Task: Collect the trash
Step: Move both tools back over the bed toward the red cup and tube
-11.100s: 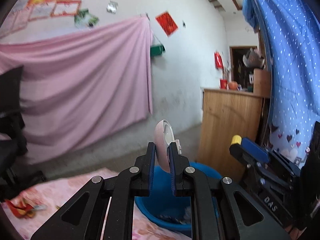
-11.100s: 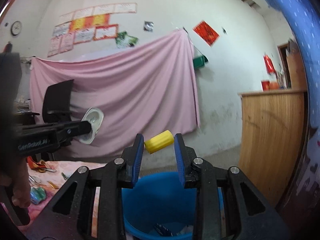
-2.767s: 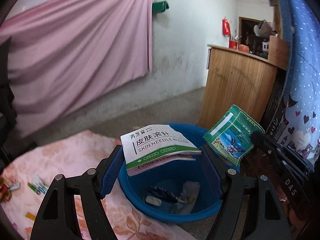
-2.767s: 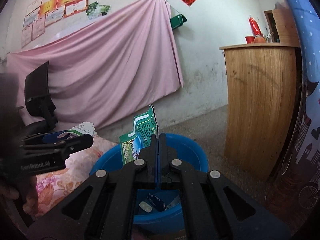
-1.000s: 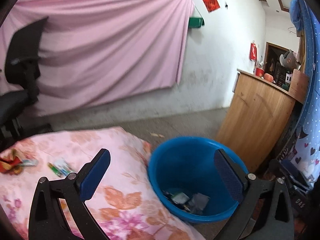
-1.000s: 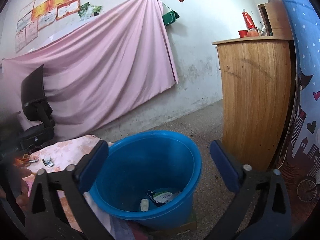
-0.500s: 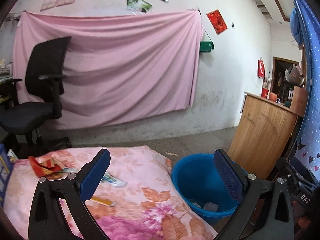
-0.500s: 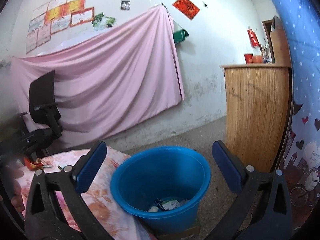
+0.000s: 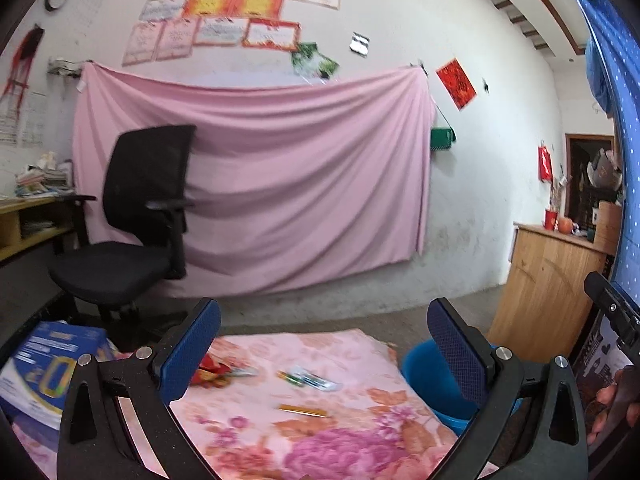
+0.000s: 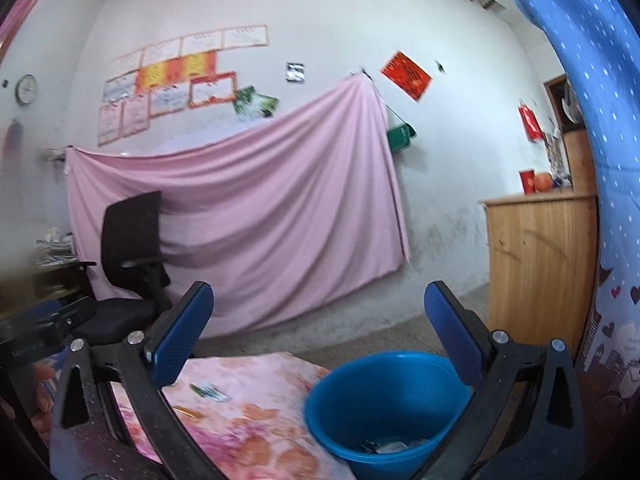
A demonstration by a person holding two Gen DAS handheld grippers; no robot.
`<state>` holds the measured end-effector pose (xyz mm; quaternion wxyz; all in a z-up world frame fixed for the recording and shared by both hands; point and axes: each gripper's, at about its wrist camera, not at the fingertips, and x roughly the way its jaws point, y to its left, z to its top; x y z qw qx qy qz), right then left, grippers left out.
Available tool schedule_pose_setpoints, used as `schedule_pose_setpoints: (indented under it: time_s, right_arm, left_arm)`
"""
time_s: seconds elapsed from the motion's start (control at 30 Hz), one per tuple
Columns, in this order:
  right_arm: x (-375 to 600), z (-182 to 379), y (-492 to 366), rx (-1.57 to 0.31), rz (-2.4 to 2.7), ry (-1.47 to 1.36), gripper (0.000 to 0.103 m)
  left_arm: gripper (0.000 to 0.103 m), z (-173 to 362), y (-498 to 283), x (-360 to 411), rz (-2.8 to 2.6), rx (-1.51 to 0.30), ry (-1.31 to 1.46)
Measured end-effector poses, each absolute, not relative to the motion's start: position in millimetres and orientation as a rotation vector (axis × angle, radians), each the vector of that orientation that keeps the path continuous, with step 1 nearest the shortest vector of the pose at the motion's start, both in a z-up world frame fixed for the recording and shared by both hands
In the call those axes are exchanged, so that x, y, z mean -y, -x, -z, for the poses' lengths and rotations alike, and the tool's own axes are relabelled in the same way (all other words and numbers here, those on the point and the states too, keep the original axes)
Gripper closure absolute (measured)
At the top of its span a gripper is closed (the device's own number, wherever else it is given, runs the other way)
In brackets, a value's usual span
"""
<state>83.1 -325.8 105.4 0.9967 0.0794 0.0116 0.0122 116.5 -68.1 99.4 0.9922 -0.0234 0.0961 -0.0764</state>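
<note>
Trash remaining, listed from the blue bucket [image 10: 384,396] as landmark. Bucket stands on the floor touching the right edge of the floral cloth [image 9: 320,432]; some packets [image 10: 390,446] already lie in its bottom, so part of the collecting looks done.

Left on the cloth, all to the left of the bucket: a green-and-white wrapper [image 9: 306,378] nearest, a thin yellow strip [image 9: 302,411] just in front of it, and a red crumpled wrapper [image 9: 208,372] furthest from the bucket. By this count roughly three items are outstanding; blur may hide smaller scraps.

Left gripper [image 9: 324,354]: jaws spread wide, nothing between them, raised above the cloth. Right gripper [image 10: 318,332]: jaws likewise wide and empty, raised over the bucket's near side.

Surface: pink cloth with a flower print, soft and rumpled, covering a low platform. A blue printed box [image 9: 44,364] sits beyond its far-left edge from the bucket.

Room: wooden cabinet [image 10: 536,264] right of the bucket, pink sheet [image 9: 256,184] hung on the white wall behind it, black office chair [image 9: 132,216] far left, concrete floor.
</note>
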Motion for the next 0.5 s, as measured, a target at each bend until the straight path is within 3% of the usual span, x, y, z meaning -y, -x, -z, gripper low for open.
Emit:
schedule_pose_setpoints:
  time_s: [0.5]
  right_arm:
    - [241,-114,-48,0.128,-0.056,-0.064,0.0]
  left_arm:
    - [0.002,-86,-62,-22,0.023,-0.11,0.079]
